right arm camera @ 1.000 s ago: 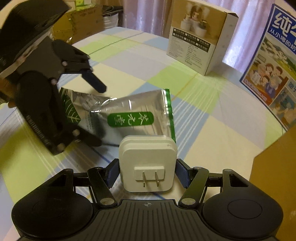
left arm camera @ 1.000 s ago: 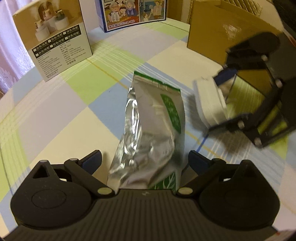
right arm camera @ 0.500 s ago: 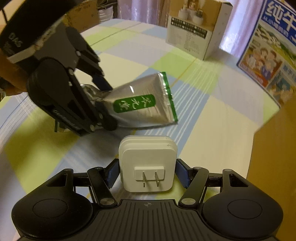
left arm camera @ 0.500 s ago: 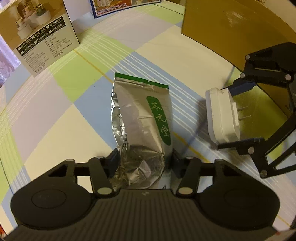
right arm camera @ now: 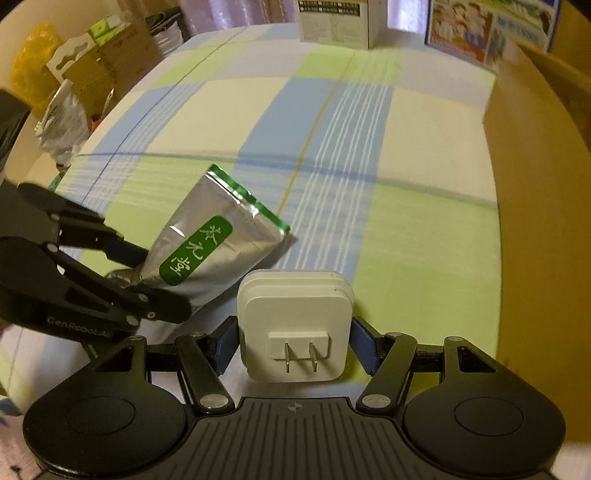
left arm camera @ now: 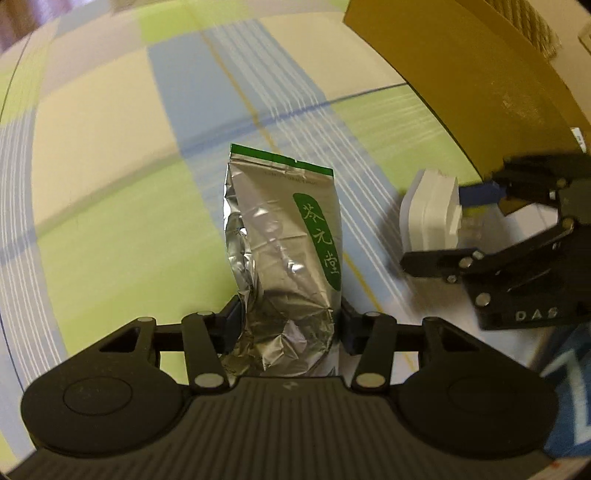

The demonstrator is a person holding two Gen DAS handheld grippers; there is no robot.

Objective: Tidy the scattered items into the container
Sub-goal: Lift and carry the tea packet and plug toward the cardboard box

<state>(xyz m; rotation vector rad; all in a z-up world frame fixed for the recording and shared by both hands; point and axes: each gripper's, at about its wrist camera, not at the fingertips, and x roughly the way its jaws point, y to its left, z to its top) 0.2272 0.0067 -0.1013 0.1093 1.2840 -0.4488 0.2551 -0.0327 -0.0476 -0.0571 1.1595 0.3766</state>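
My left gripper (left arm camera: 290, 325) is shut on the crumpled lower end of a silver foil tea pouch (left arm camera: 284, 243) with a green label, held above the checked tablecloth. The pouch also shows in the right wrist view (right arm camera: 210, 251), gripped by the left gripper (right arm camera: 136, 273). My right gripper (right arm camera: 293, 343) is shut on a white plug adapter (right arm camera: 295, 325), prongs facing the camera. The adapter also shows in the left wrist view (left arm camera: 430, 218), held by the right gripper (left arm camera: 443, 221). The brown cardboard box (left arm camera: 461, 81) stands at the right.
The cardboard box wall (right arm camera: 535, 206) fills the right edge of the right wrist view. A white product box (right arm camera: 336, 18) and a blue printed carton (right arm camera: 487, 26) stand at the table's far edge. Bags and boxes (right arm camera: 74, 74) lie beyond the table at left.
My left gripper closed on the pouch and lifted it off the cloth. Both grippers have risen and moved toward the cardboard box; the right still holds the adapter.
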